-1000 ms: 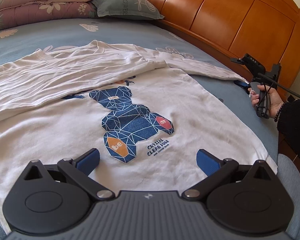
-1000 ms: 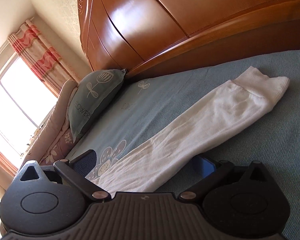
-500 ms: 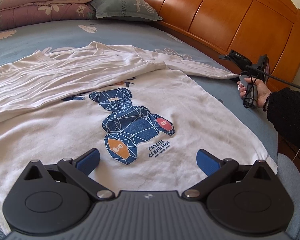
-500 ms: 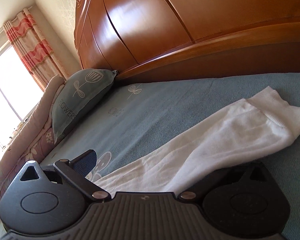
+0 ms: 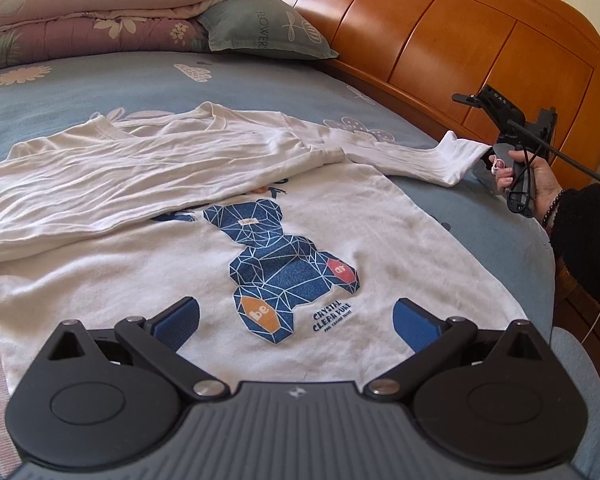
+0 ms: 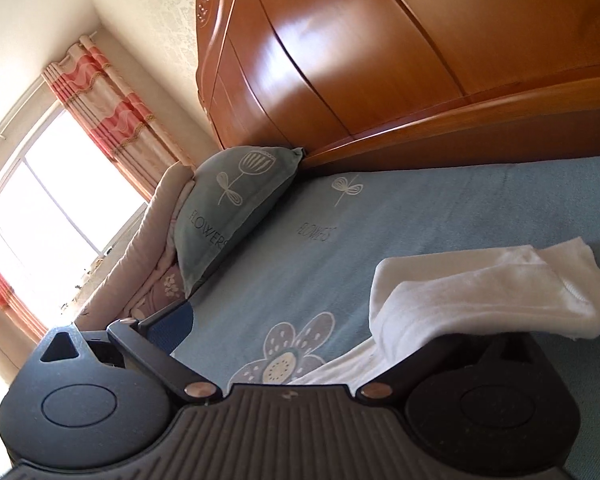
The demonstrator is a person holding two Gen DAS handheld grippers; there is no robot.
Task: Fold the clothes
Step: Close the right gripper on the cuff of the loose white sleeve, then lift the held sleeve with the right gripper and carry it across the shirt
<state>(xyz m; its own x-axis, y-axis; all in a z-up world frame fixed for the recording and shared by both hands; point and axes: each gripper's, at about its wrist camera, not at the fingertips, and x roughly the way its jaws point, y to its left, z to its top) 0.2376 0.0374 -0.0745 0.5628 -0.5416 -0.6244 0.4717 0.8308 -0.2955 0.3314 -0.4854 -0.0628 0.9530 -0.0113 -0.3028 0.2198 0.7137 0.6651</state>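
The left black two-finger gripper with blue pads [image 5: 296, 320] hangs spread wide and empty above the hem of the white long-sleeved cotton shirt with a blue geometric bear print [image 5: 284, 272], seemingly waiting, while the right black gripper [image 6: 340, 328] has the shirt's ribbed white cuff [image 6: 480, 292] draped over its right finger, lifted as if to carry that sleeve across the body; whether it pinches the cloth I cannot tell. The shirt lies front up on the blue flowered bedsheet [image 5: 260, 92], its other sleeve [image 5: 140, 176] already folded across the chest, wrinkled
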